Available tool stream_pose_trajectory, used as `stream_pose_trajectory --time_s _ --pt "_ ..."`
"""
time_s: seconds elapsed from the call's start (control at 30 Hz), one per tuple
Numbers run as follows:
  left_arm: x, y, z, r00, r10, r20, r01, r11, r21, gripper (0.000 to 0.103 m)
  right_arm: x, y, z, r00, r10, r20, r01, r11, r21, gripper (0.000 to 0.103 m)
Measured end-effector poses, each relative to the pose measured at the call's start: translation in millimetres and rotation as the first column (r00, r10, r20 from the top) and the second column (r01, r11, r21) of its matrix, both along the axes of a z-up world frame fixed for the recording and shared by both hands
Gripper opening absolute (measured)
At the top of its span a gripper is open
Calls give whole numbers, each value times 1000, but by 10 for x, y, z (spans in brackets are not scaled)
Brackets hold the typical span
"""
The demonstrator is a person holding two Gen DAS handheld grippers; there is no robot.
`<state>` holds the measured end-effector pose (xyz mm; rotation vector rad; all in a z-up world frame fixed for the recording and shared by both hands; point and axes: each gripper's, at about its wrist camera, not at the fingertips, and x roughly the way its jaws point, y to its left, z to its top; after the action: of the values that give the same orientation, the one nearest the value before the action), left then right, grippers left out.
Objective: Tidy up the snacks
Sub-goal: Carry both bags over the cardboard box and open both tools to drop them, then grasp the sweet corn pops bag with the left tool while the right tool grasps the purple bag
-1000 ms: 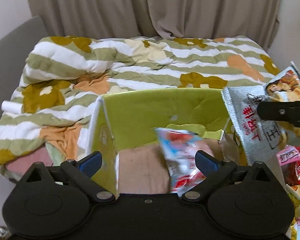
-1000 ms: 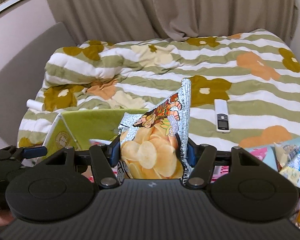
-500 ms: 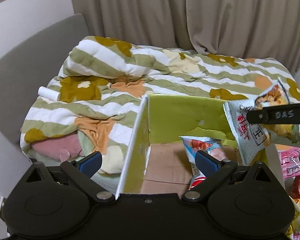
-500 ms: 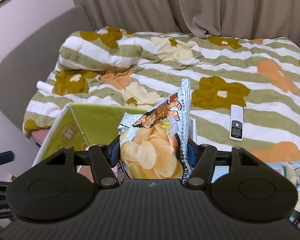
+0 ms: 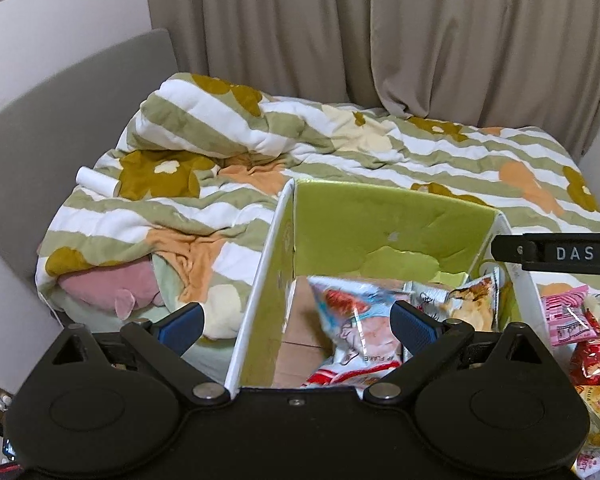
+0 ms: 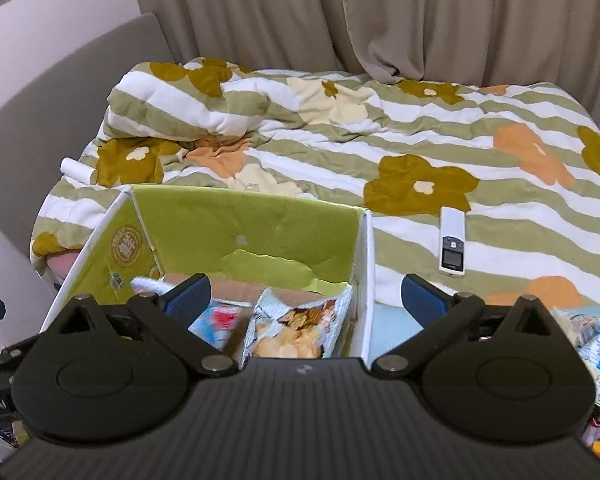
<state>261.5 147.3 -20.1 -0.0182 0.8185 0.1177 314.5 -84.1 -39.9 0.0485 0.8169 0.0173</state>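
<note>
We take the green box [image 6: 256, 236] on the bed [image 6: 500, 216] as our landmark.

Inside the box: a silver chip bag [image 6: 296, 328] lies against the box's right wall, its picture side up; in the left wrist view the same bag [image 5: 472, 304] sits in the far right corner of the box floor. Beside it, toward the box's left and middle, lies a blue-and-red snack packet [image 5: 360, 320], slightly blurred.

Above the box: our right gripper [image 6: 306, 296] hangs over the near right wall, its fingers [image 6: 190, 292] spread as wide as they go. They have just been opening, and nothing is between them; the chip bag lies loose below. Our left gripper [image 5: 296, 324] is over the near left wall of the box, fingers [image 5: 414, 326] wide apart and gripping nothing.

Right of the box: a white remote [image 6: 452, 242] lies on the quilt, well apart from the box wall. Nearer us, a heap of snack packets [image 5: 572, 320] lies just right of the box, pink and red ones on top.

Left of the box: a white roll [image 5: 98, 182] rests on the quilt, well apart. A pink cushion [image 5: 108, 288] shows under the quilt's edge.

Behind the box: beige curtains [image 6: 380, 16] beyond the bed.
</note>
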Motion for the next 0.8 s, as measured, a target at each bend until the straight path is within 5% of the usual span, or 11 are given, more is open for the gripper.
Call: stream_pose_trajectory --time_s 0.37,0.8 --pt "-187 13 294 993 -93 72 93 996 14 101 -396 -5 313 997 -73 3 73 997 22 103" --pt "-590 -285 612 950 -262 168 270 963 -27 101 -1389 -164 782 970 -202 134 204 979 -2 103"
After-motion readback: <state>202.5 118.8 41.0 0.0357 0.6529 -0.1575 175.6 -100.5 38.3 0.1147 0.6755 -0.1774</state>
